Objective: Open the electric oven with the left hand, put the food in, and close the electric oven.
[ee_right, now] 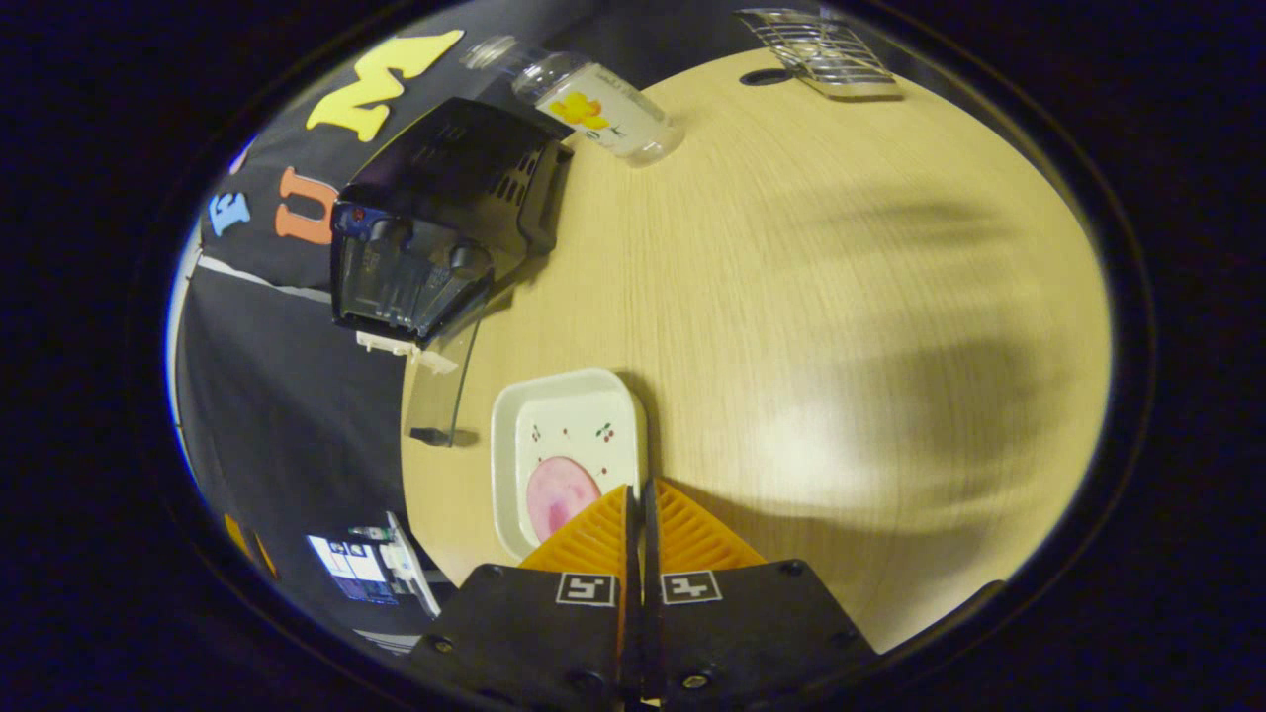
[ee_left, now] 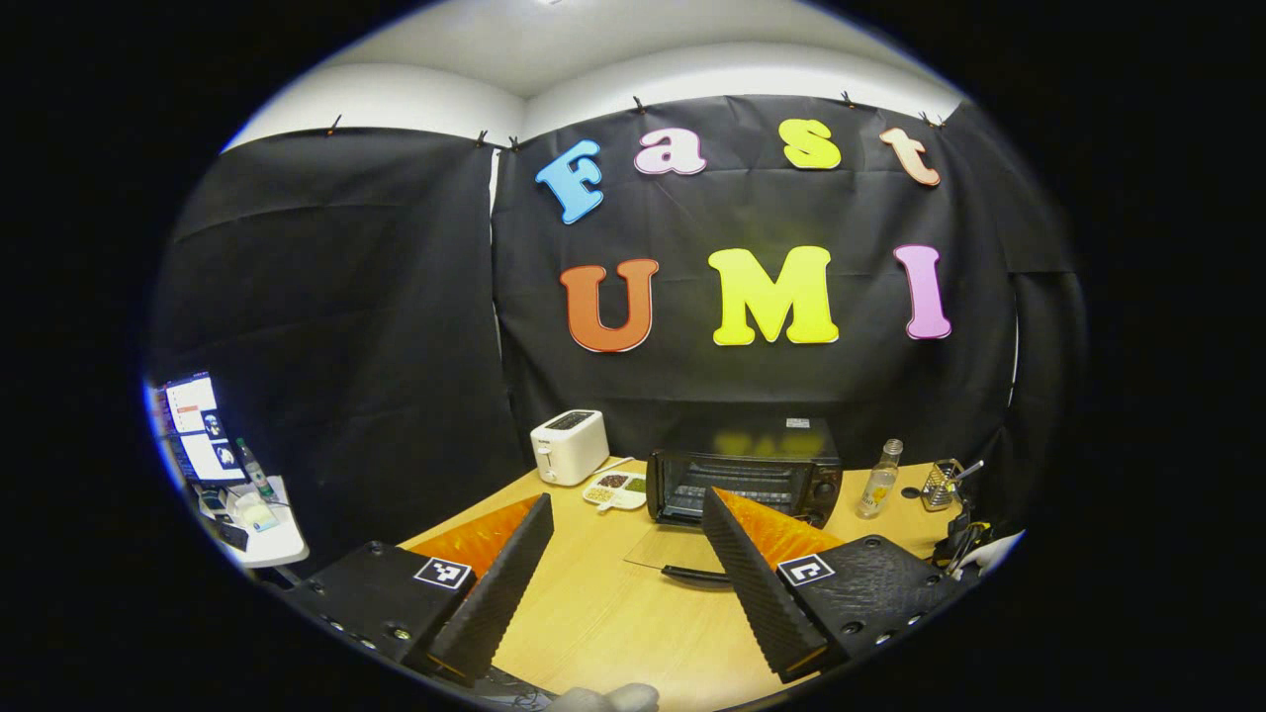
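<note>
Two grippers: left gripper spread; right gripper pinching plate rim; tilting could spill food before oven.

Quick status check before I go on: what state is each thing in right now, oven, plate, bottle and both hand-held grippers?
Electric oven: door open, folded down flat.
Plate: on the table, pink food on it, rim pinched by the right hand-held gripper.
Bottle: upright beside the oven.
Toaster: upright, slots empty.
Left hand-held gripper: open, holding nothing.
Right hand-held gripper: shut on plate.
</note>
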`<state>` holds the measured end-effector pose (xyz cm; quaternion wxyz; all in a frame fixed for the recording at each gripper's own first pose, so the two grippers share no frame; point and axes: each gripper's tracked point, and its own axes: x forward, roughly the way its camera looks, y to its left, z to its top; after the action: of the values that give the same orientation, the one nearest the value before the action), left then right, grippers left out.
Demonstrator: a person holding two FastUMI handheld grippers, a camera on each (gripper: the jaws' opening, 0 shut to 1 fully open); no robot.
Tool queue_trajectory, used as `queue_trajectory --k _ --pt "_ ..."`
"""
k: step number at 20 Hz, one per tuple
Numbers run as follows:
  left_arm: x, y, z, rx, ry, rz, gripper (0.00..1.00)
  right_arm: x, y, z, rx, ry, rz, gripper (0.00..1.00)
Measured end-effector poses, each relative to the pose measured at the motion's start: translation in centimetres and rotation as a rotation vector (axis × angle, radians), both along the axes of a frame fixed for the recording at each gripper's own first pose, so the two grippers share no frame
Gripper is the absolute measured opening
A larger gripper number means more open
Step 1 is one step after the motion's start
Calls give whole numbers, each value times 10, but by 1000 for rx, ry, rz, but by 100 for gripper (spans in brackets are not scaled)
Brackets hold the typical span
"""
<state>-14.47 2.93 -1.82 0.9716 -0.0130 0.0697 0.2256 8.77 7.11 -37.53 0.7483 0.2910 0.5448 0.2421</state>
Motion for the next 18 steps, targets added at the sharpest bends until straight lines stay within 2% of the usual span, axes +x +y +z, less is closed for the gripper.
queue_trajectory --k 2,8,9,10,11,12,14,15,16,18 --pt "0 0 3 1 -2 -5 96 0 -2 1 26 -1 -36 0" --pt "12 0 -2 4 7 -76 96 -2 -9 32 39 -66 -154 0" --pt "16 3 0 6 2 -91 96 -3 -8 40 40 -80 -169 4" --pt "19 5 0 5 2 -109 96 -1 -5 50 46 -96 -195 0" --pt "23 8 0 5 -5 -130 96 0 -2 59 56 -108 -213 4" --pt "27 12 -1 4 -8 -151 96 2 1 68 68 -120 -240 1" --pt "34 21 -1 9 -7 -192 96 0 9 82 92 -119 -298 4" --pt "36 26 0 10 -6 -212 96 -2 17 89 102 -122 -320 0" --pt "37 33 0 11 -12 -228 96 -4 24 95 113 -127 -339 4" --pt "42 45 -3 2 -10 -262 96 -6 43 105 143 -120 -397 1"
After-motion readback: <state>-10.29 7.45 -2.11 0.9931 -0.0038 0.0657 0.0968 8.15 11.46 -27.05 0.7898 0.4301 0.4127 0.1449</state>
